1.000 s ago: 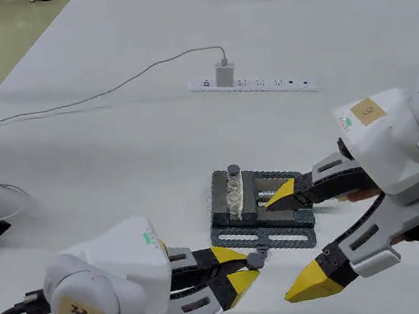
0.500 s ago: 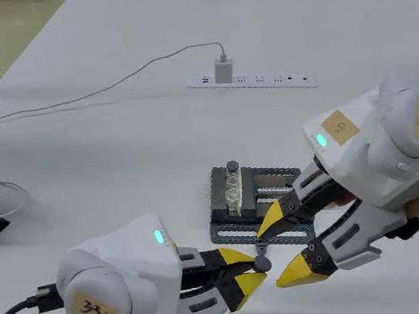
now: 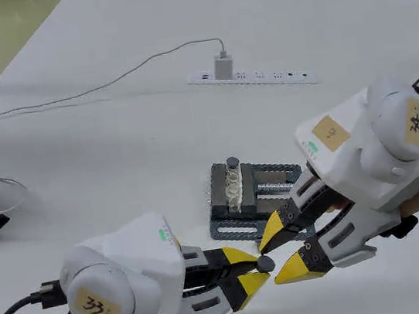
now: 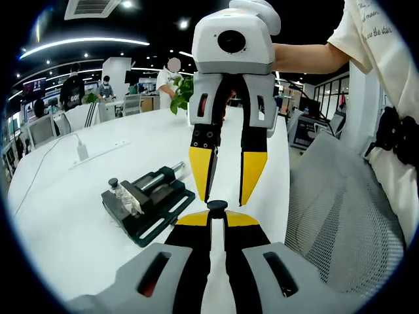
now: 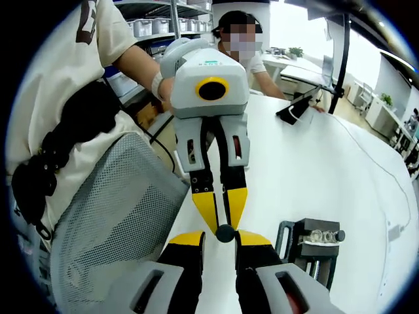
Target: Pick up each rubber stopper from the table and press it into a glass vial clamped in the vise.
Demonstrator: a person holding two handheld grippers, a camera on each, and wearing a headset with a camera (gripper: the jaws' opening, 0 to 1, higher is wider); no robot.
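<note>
Head view: left claw (image 3: 250,270) pinches a rubber stopper (image 3: 265,263) above the counter (image 3: 116,162), near the vise (image 3: 230,220); right claw (image 3: 275,258) gapes around it. Risk: an early release by the left, before the right closes, would probably drop the stopper.

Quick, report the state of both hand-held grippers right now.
Left hand-held gripper: shut on the rubber stopper.
Right hand-held gripper: open, its jaws on either side of that stopper.
</note>
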